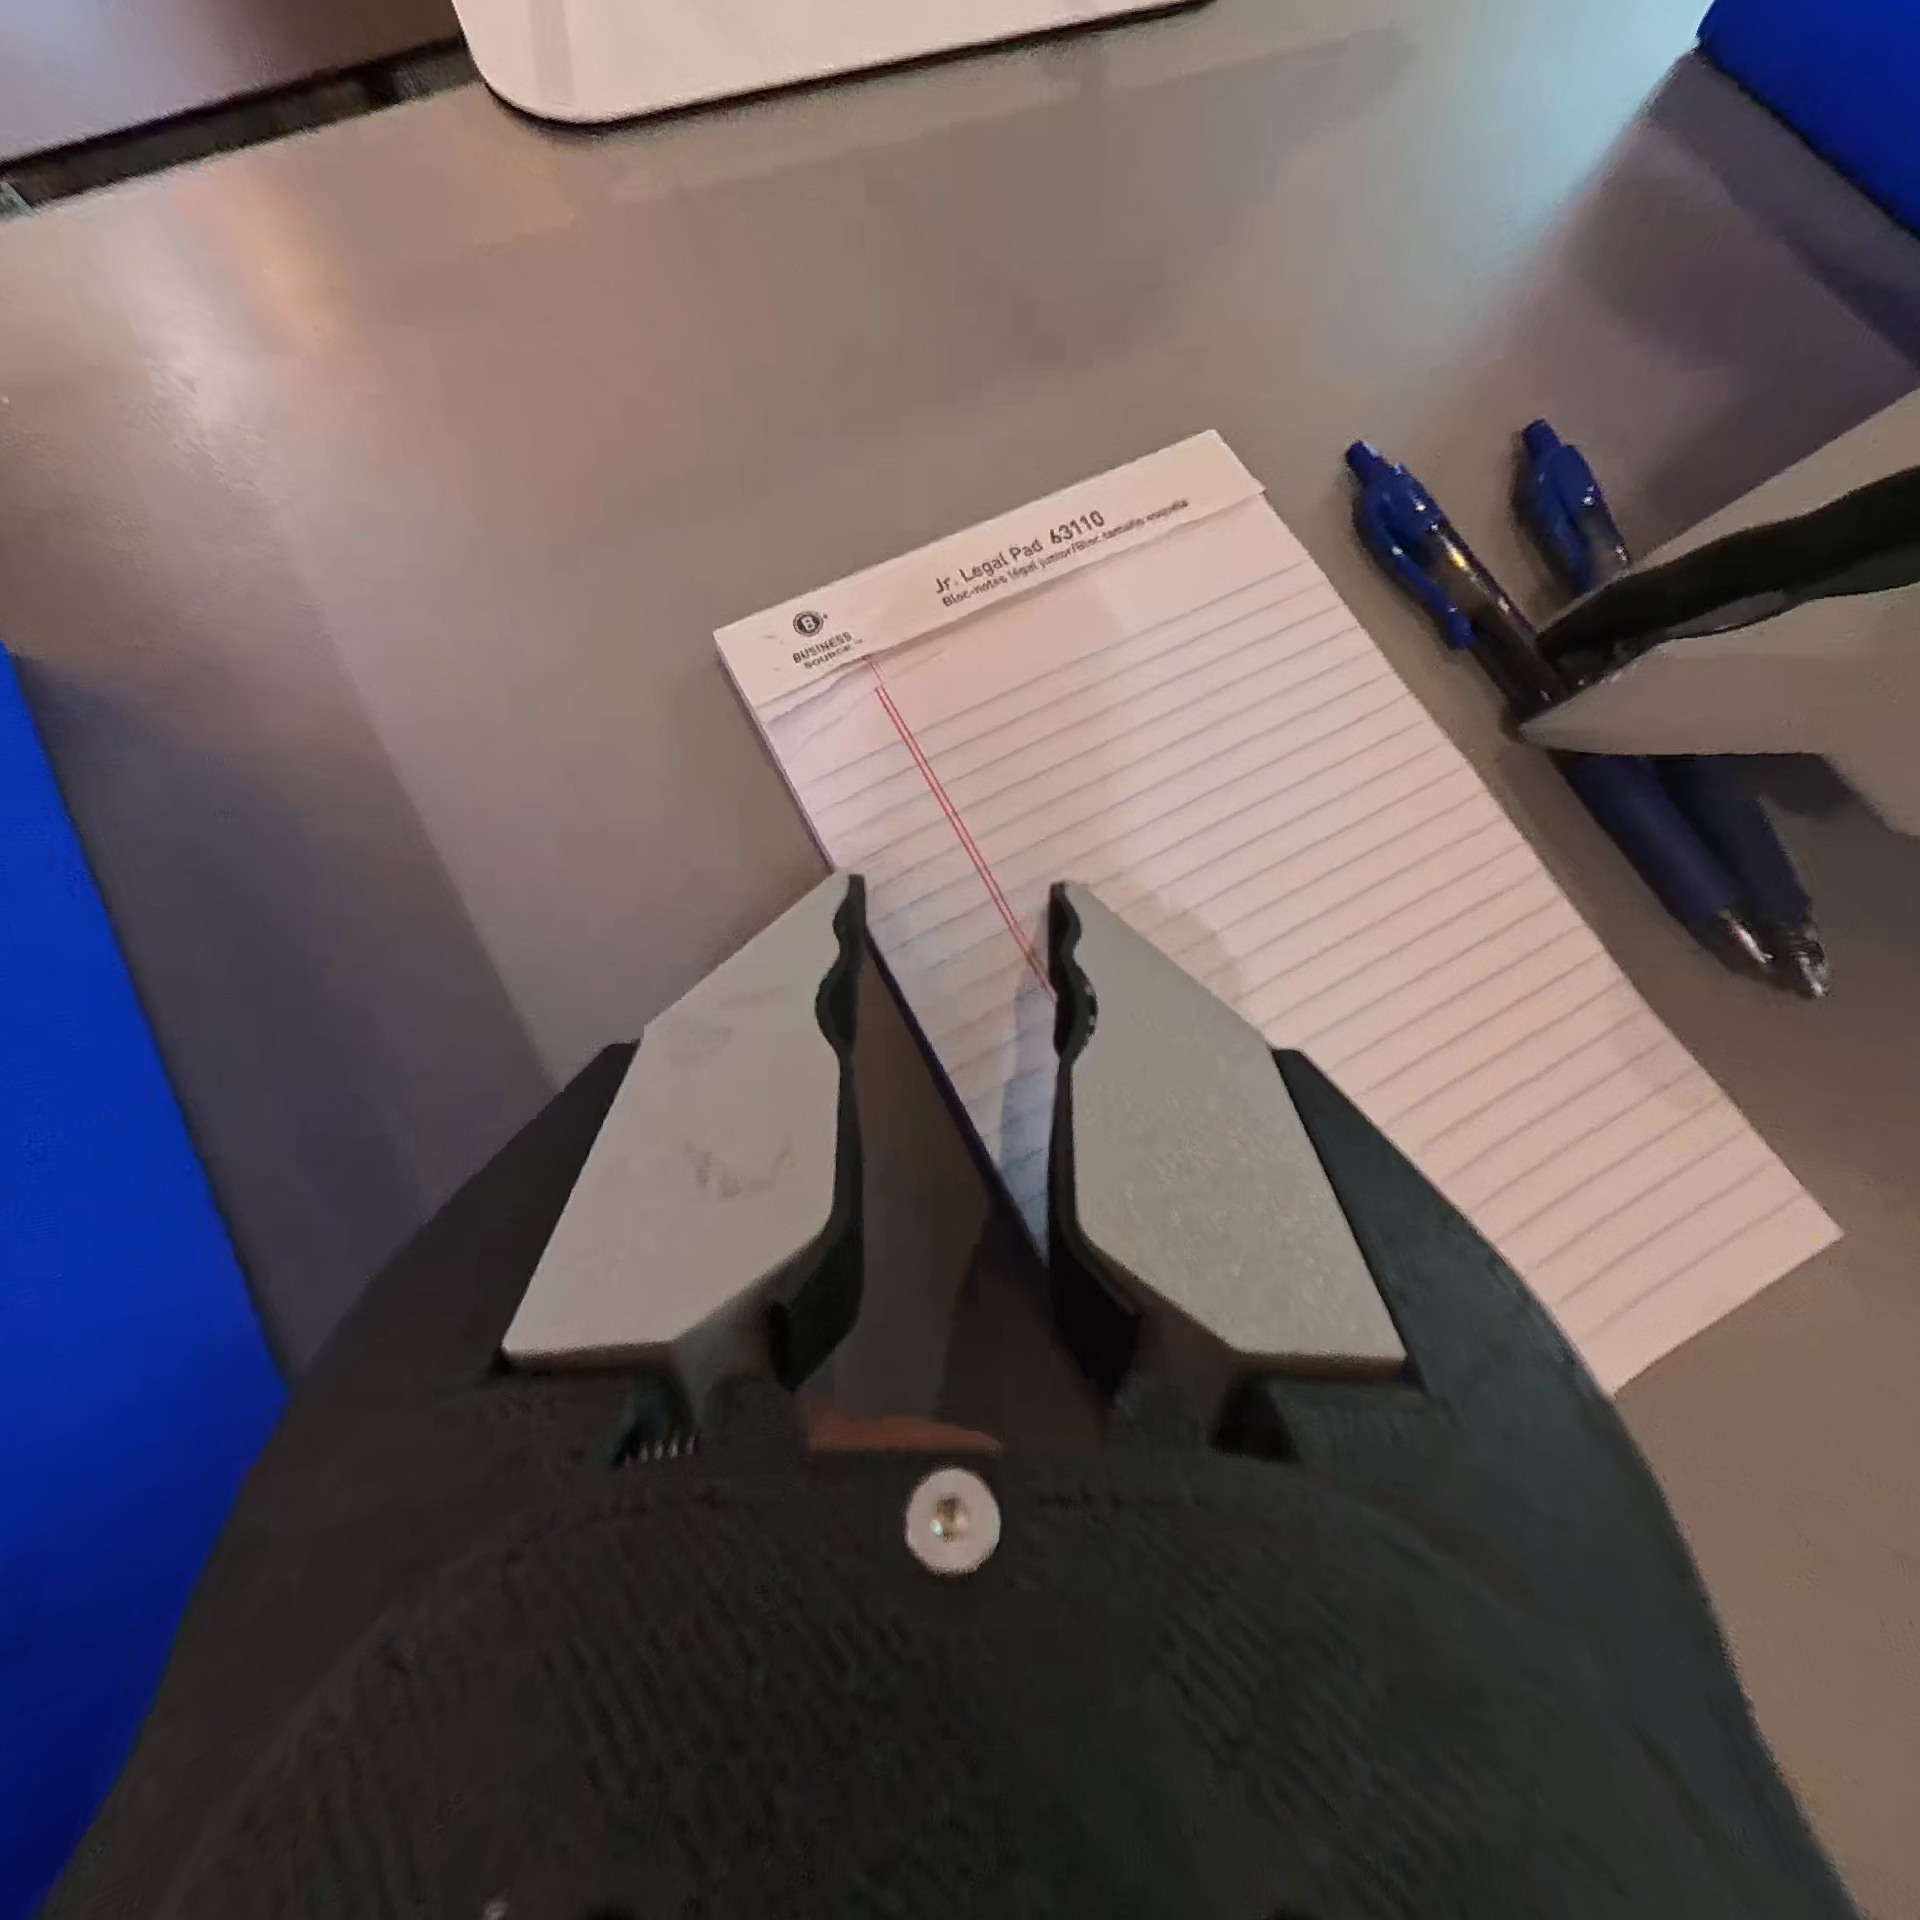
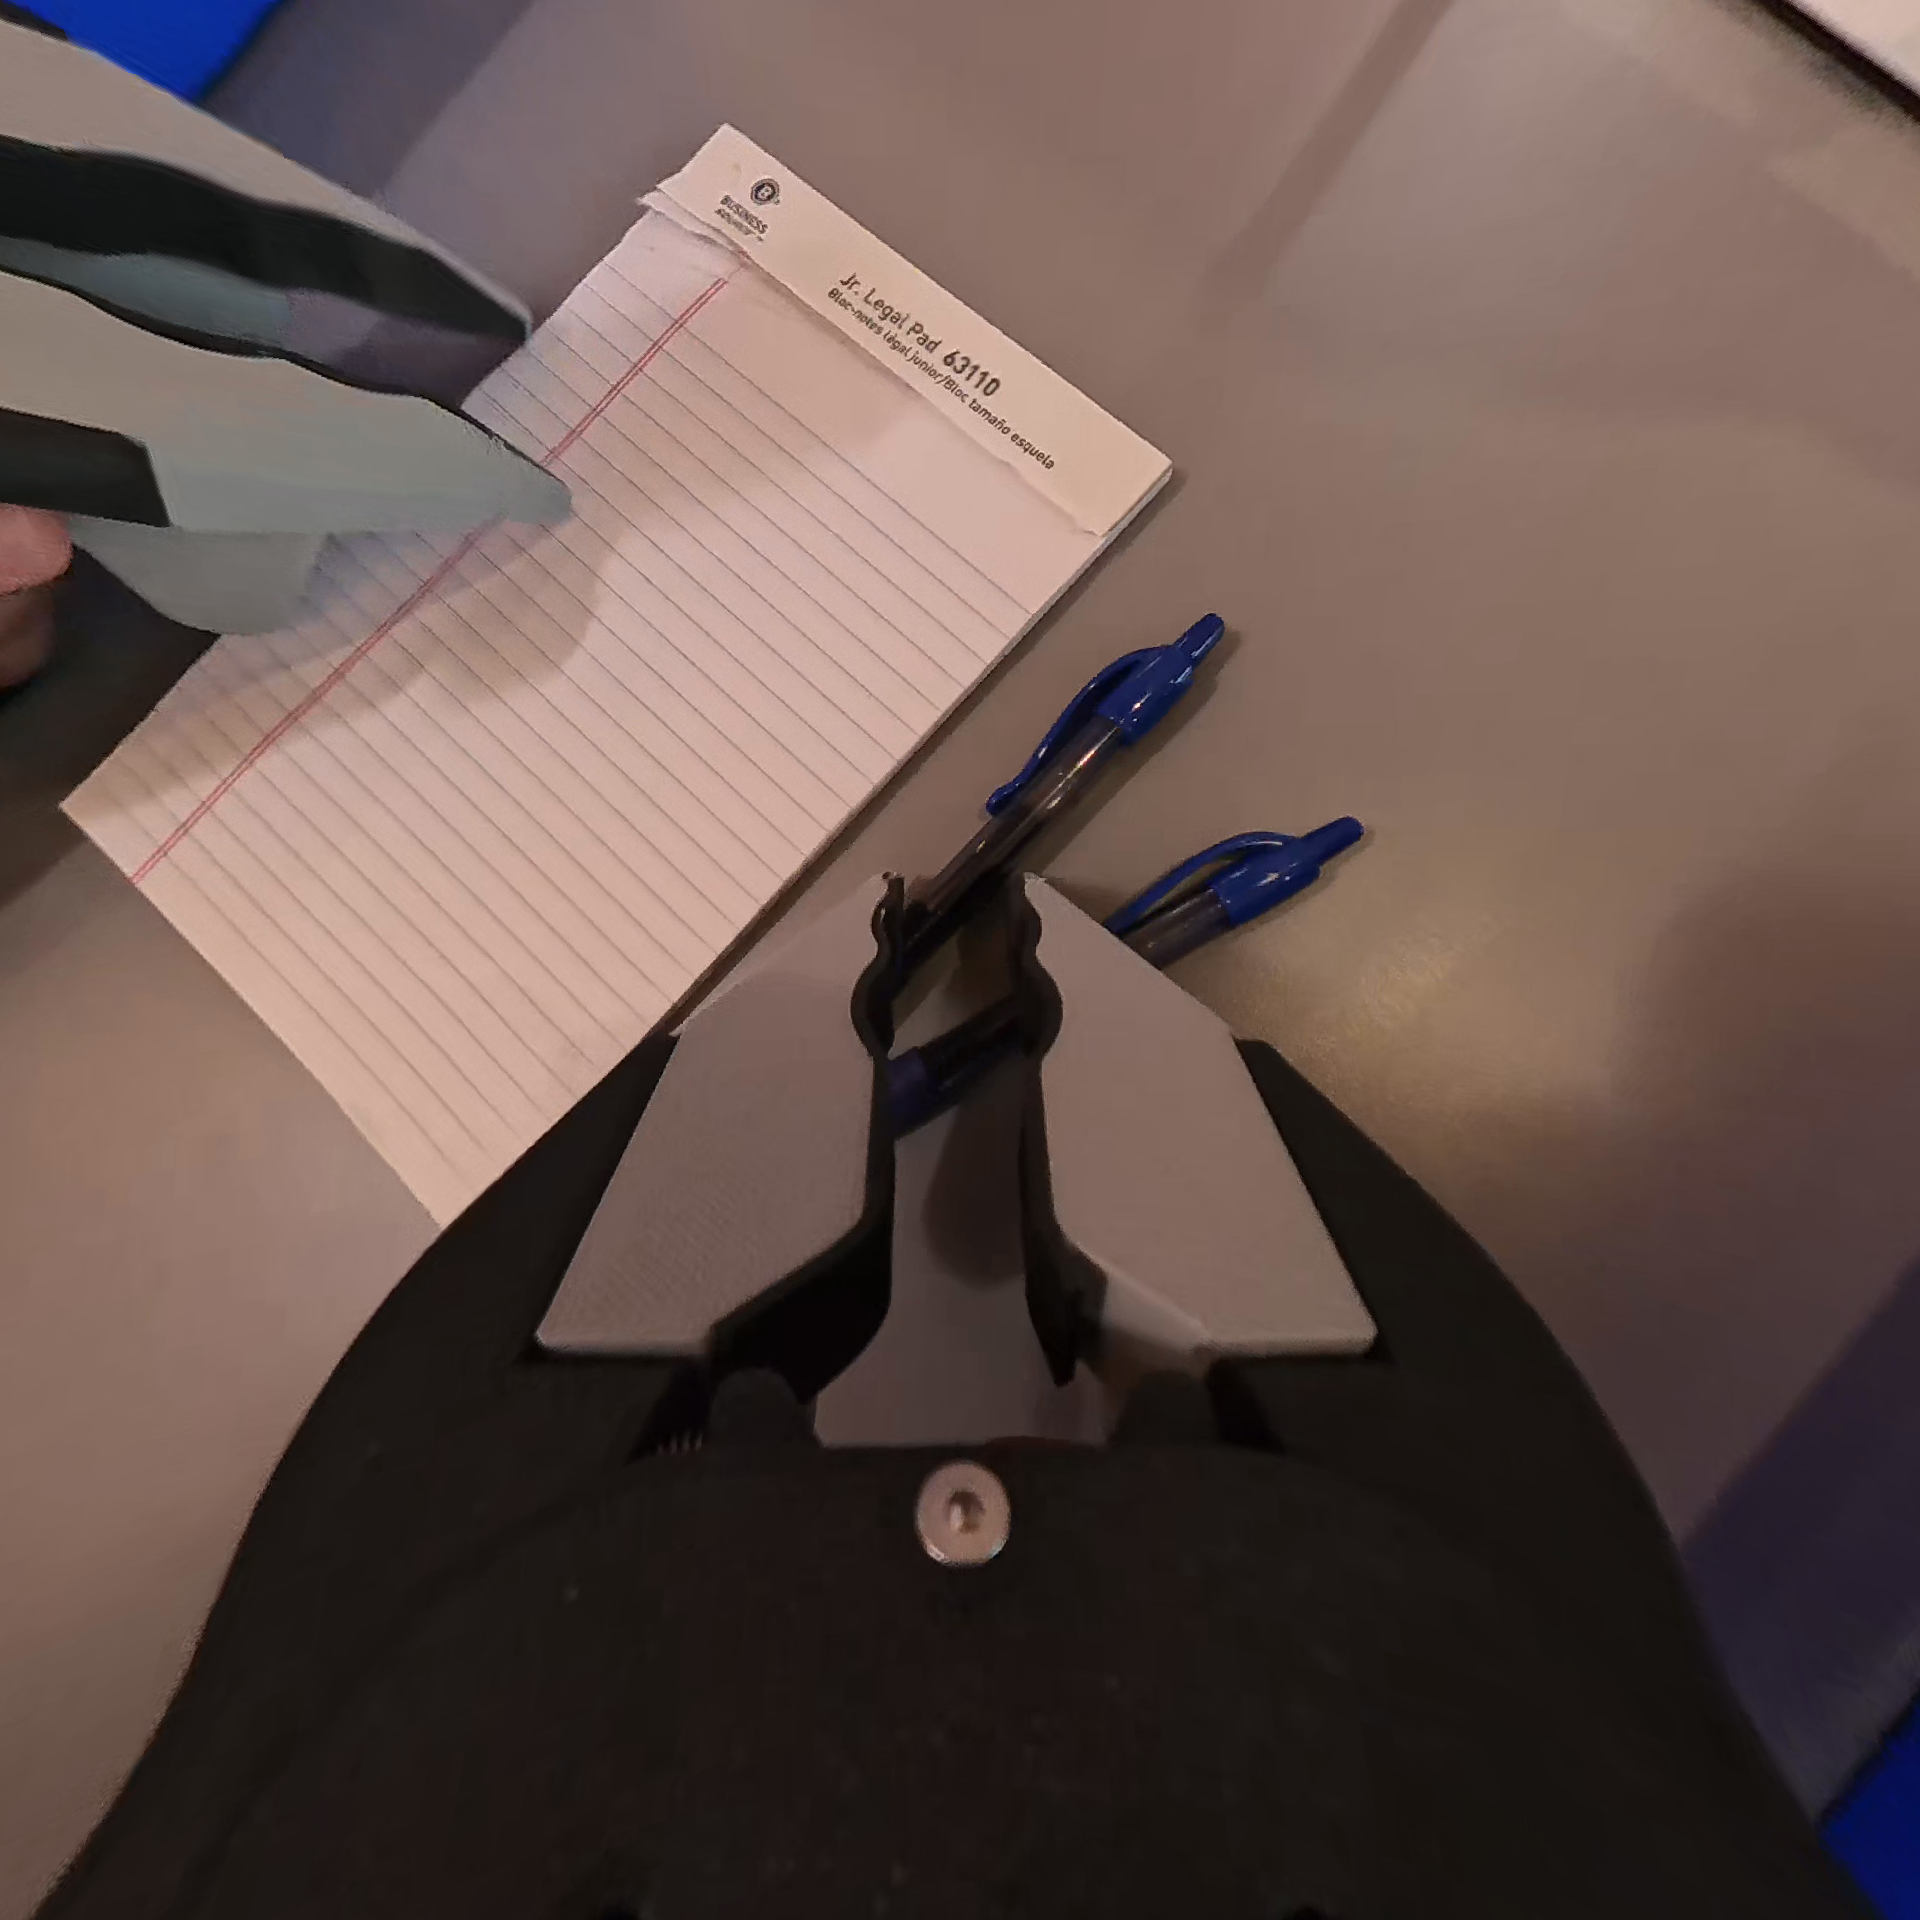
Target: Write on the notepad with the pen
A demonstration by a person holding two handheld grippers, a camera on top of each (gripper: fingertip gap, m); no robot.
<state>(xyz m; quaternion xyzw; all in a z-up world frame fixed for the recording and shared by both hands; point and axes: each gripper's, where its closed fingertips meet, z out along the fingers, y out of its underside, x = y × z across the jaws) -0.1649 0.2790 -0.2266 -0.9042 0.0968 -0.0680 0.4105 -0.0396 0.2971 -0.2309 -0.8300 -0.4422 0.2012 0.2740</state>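
Right gripper (image 2: 961, 940) fingers bracket the nearer pen (image 2: 1081, 743), closed to its barrel, apparently for pickup; full clamping cannot be confirmed. Second pen (image 2: 1242, 883) lies just beside it on the grey table (image 2: 1507, 520). Left gripper (image 1: 956, 914), fingers apart and holding nothing, straddles the notepad (image 1: 1299, 883) margin edge, probably to steady it. Only the left wrist view shows both pen tips; only the right wrist view shows the barrel between the fingers.
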